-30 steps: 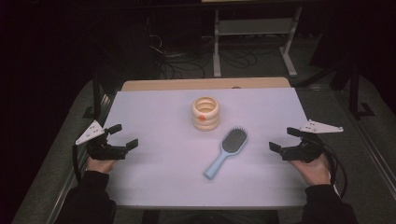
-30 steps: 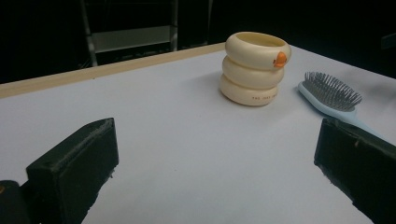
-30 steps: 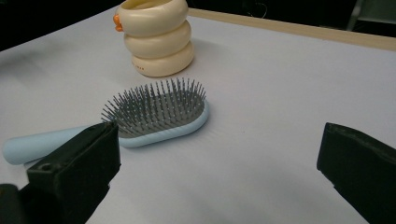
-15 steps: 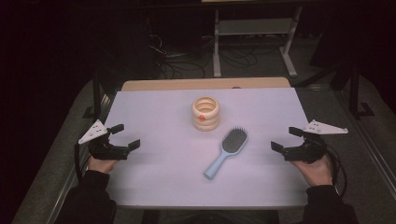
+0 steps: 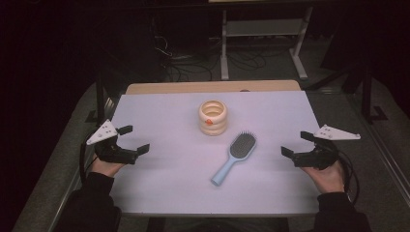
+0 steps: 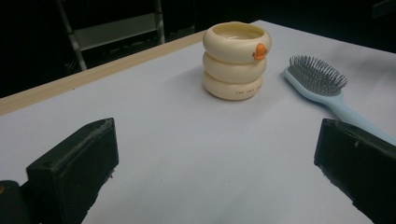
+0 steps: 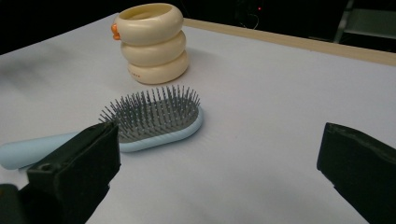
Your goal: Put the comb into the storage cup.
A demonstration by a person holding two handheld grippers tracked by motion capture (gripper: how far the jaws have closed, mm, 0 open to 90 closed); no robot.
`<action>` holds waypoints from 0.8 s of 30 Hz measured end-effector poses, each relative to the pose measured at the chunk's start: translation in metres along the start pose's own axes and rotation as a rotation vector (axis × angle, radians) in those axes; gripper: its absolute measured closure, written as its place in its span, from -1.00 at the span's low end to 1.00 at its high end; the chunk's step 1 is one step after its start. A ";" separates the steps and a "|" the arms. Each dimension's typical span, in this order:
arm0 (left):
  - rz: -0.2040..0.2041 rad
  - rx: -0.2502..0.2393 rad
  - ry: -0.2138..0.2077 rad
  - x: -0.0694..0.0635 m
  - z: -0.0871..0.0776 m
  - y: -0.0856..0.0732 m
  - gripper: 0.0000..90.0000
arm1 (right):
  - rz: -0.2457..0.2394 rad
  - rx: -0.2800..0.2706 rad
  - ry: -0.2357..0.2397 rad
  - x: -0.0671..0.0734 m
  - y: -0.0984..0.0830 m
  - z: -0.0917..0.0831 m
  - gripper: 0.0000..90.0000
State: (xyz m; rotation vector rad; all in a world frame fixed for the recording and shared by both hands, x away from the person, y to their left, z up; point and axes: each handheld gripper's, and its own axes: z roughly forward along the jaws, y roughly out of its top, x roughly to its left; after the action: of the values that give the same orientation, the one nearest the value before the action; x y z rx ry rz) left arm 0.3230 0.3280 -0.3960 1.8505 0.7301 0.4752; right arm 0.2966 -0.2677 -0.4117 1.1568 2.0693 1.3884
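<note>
We see left gripper (image 5: 129, 138) and right gripper (image 5: 294, 144) both agape, empty; blue hairbrush (image 5: 235, 156) near cream ringed cup (image 5: 213, 117), centre table (image 5: 159, 121).

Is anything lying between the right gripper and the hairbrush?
No. In the high view the stretch between the right gripper and the hairbrush is bare table cover; the right gripper view agrees, with the brush just ahead of its open jaws.

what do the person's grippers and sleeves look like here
Both the left gripper and the right gripper are black, with two blocky black jaws, a pale grey three-cornered plate on top dotted with small holes, and a black cable trailing back. The person wears dark long sleeves.
</note>
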 end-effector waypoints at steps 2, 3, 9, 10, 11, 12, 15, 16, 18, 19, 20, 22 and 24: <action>0.004 0.001 -0.002 0.000 0.001 0.001 -1.00 | 0.000 -0.004 0.000 0.000 0.000 0.000 -1.00; 0.006 0.003 -0.003 -0.001 0.001 0.002 -1.00 | -0.001 -0.005 -0.002 0.000 0.000 -0.001 -1.00; 0.011 0.016 -0.019 -0.001 0.005 0.007 -1.00 | -0.001 -0.004 0.000 0.000 -0.001 0.000 -1.00; 0.015 0.018 -0.022 -0.001 0.005 0.007 -1.00 | -0.002 -0.005 0.001 0.000 -0.001 0.000 -1.00; 0.020 0.022 -0.027 -0.002 0.006 0.008 -1.00 | -0.002 -0.003 0.000 0.000 -0.001 0.000 -1.00; 0.028 0.030 -0.035 -0.003 0.009 0.010 -1.00 | -0.003 -0.006 -0.001 0.000 -0.001 0.000 -1.00; 0.032 0.032 -0.044 -0.005 0.011 0.012 -1.00 | -0.001 -0.009 -0.001 0.000 -0.001 -0.001 -1.00; 0.034 0.034 -0.047 -0.006 0.012 0.014 -1.00 | 0.000 -0.009 -0.001 0.000 -0.001 -0.001 -1.00; 0.045 0.039 -0.055 -0.009 0.014 0.017 -1.00 | 0.000 -0.010 -0.001 0.000 -0.001 -0.001 -1.00; 0.051 0.043 -0.058 -0.009 0.015 0.018 -1.00 | -0.001 -0.009 -0.001 0.000 -0.001 -0.001 -1.00; 0.055 0.044 -0.062 -0.010 0.017 0.020 -1.00 | 0.000 -0.010 -0.001 0.000 -0.001 -0.001 -1.00; 0.065 0.054 -0.072 -0.013 0.020 0.024 -1.00 | -0.003 -0.009 0.001 0.001 -0.001 -0.001 -1.00; 0.066 0.055 -0.073 -0.013 0.021 0.025 -1.00 | -0.004 -0.008 0.001 0.001 -0.001 -0.001 -1.00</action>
State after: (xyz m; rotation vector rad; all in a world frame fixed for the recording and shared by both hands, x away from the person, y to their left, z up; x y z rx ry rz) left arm 0.3329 0.2977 -0.3808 1.9379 0.6405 0.4305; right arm 0.2951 -0.2678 -0.4122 1.1479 2.0638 1.3949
